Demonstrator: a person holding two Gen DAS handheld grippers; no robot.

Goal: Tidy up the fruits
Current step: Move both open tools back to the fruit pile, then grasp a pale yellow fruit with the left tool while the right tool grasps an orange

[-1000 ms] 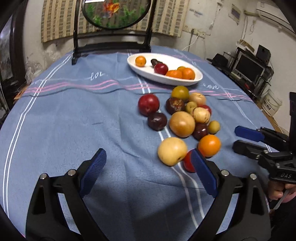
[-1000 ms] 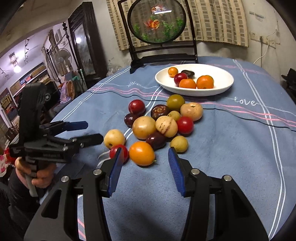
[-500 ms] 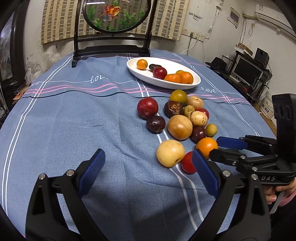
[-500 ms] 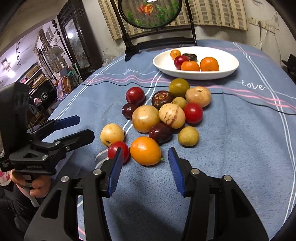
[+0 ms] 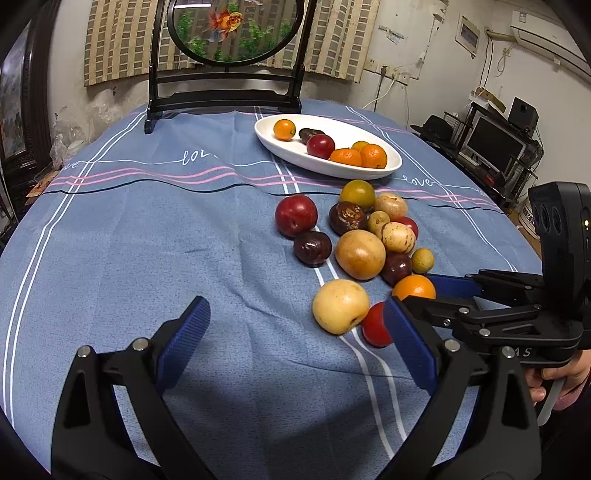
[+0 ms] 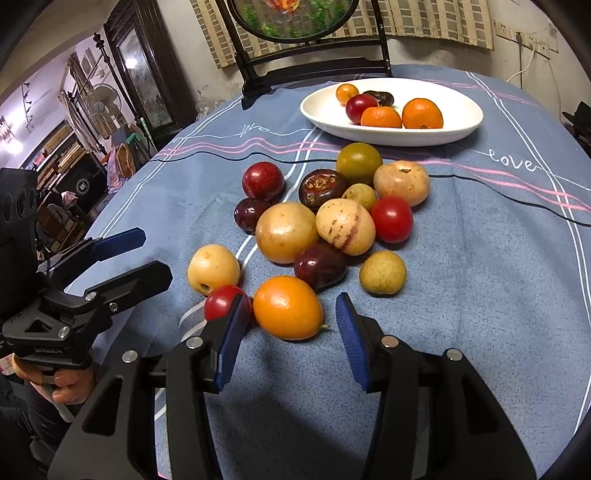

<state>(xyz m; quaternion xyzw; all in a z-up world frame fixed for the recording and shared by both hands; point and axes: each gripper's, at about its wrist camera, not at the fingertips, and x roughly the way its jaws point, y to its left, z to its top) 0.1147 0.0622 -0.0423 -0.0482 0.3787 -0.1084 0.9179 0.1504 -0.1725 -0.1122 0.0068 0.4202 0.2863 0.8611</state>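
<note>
A cluster of several loose fruits lies on the blue tablecloth (image 5: 147, 240). Nearest my right gripper (image 6: 291, 332) is an orange fruit (image 6: 288, 307), just ahead of its open jaws, with a small red tomato (image 6: 221, 301) by the left fingertip. A yellow fruit (image 5: 340, 305) sits beside them. A white oval dish (image 6: 458, 122) at the back holds several oranges and plums. My left gripper (image 5: 295, 339) is open and empty, hovering left of the cluster. In the left wrist view the right gripper (image 5: 424, 295) straddles the orange fruit (image 5: 413, 287).
A black stand with a round goldfish panel (image 5: 229, 29) stands at the table's far end. Shelves, a monitor (image 5: 495, 144) and clutter lie off the table's right side. The table edge curves close on the right.
My right gripper has moved forward and down until the orange fruit sits at its open jaws. My left gripper has pulled back and lifted slightly; the fruits have not moved.
</note>
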